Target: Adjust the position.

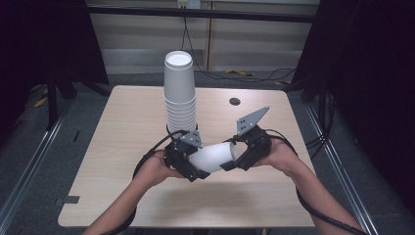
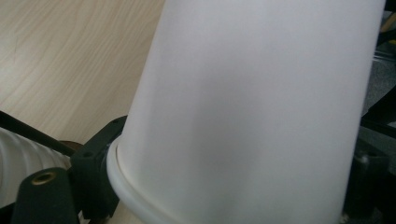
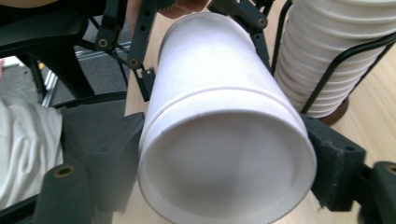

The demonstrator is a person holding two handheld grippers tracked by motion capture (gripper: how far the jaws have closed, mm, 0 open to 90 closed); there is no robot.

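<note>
Here, white cup, both tools clamping

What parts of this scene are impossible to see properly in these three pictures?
- High view: the foot of the tall stack of white paper cups is hidden behind the left gripper.
- High view: both ends of the single white paper cup lying sideways are covered by the left gripper and the right gripper.
- Left gripper view: that cup is cut off by the edges, blurred.
- Right gripper view: the stack runs past the top edge.

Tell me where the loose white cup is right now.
In the high view, the white cup lies sideways, gripped between the left gripper and right gripper, just in front of the cup stack.
</note>
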